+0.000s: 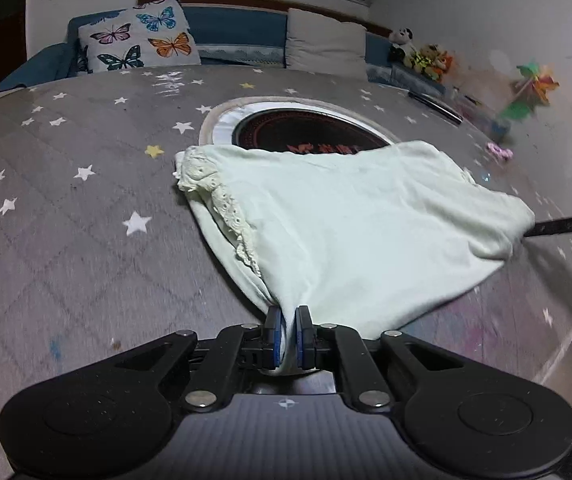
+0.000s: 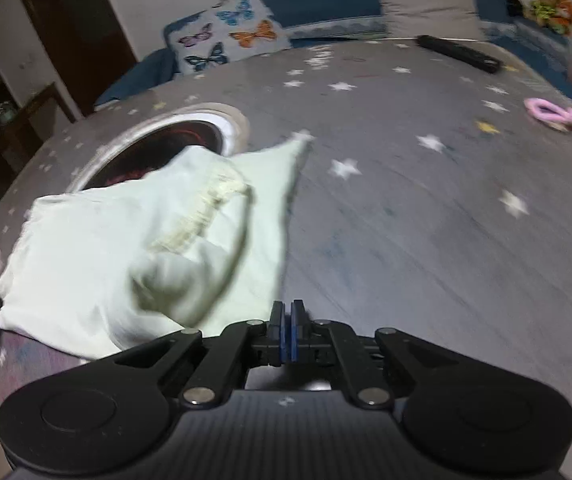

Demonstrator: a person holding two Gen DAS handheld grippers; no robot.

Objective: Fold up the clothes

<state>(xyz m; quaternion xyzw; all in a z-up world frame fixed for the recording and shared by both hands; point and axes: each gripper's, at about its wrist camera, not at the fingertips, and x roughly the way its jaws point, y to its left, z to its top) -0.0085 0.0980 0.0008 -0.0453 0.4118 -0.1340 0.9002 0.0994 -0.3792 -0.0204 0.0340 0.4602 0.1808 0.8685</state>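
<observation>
Grey star-print table (image 1: 66, 248) carries a pale green garment (image 1: 346, 220), spread partly over the round burner inset (image 1: 310, 136). Left gripper (image 1: 289, 316) is clamped on the garment's near corner. Right gripper (image 2: 287, 312) has jaws pressed together; the cloth lies just left of it, though blur hides any pinched edge.

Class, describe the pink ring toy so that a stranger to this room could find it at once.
Start at the big grey table cover with white stars. Follow it towards the far edge near the soft toys, well clear of the pale green garment. There lies the pink ring toy, the only pink, looped thing on the cover; the long object beyond it is black and straight.
</observation>
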